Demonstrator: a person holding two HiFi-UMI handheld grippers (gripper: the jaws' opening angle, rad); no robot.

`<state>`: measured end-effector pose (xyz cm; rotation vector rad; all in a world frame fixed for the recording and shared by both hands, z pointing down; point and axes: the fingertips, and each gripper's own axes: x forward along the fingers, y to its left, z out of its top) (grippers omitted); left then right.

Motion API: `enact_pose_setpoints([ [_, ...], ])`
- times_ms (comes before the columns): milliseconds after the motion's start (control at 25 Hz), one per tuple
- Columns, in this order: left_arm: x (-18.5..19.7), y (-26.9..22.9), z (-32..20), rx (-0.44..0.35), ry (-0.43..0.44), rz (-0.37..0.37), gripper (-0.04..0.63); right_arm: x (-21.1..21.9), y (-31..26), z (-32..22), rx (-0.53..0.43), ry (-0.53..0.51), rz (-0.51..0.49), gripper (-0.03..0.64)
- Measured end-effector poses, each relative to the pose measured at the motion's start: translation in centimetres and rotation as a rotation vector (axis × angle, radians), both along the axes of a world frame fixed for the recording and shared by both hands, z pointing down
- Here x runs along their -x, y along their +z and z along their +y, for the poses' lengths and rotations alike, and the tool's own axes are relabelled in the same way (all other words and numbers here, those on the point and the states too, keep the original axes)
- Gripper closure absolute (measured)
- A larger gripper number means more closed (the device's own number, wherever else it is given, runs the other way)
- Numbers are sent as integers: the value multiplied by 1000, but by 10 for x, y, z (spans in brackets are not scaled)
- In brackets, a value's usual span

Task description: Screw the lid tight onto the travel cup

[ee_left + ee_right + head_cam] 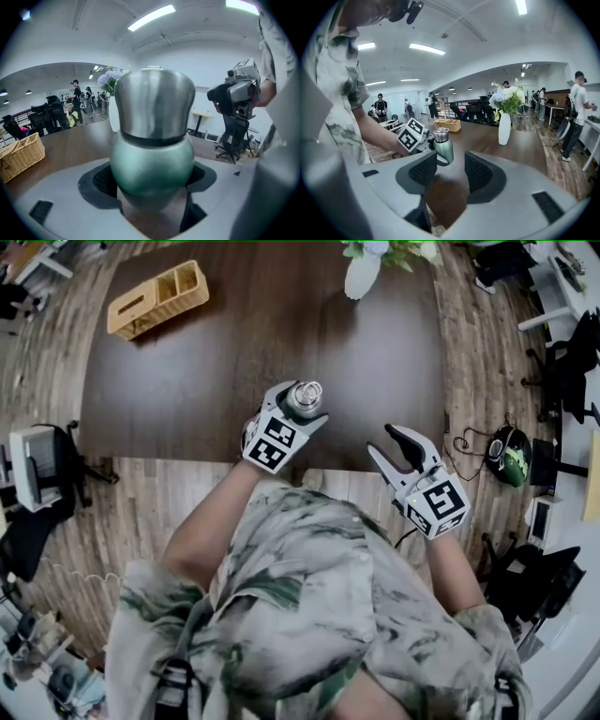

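Note:
A green travel cup (302,401) with a steel lid (154,103) on top stands upright in my left gripper (300,411), near the front edge of the dark wooden table (187,381). In the left gripper view the cup's round body (152,164) fills the gap and both pads press on it. My right gripper (386,442) hovers to the cup's right, apart from it, open, with nothing between its fingers. From the right gripper (451,171) view the cup (444,150) shows just beyond the left pad (423,171).
A wicker basket (157,298) sits at the table's far left, and a white vase with flowers (361,273) stands at its far edge. Office chairs and a green object (511,456) on the floor lie to the right. People stand in the background.

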<state>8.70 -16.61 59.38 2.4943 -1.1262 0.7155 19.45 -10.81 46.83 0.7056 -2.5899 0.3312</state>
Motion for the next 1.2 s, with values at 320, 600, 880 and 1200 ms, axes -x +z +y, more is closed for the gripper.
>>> enact_pose_setpoints([
  [320,-1,-64,7,14,80,28,201,11,-26,-13,-44,-24,-66,414],
  [600,-1,-118,13,14,240,55,201,41,-69,-26,-66,-77,-162,400],
  [880,-1,-150,23,5,394,59,201,81,-117,-21,-85,-230,-213,359],
  [1200,2,-158,40,9,546,68,201,123,-138,-11,-82,-319,-220,324],
])
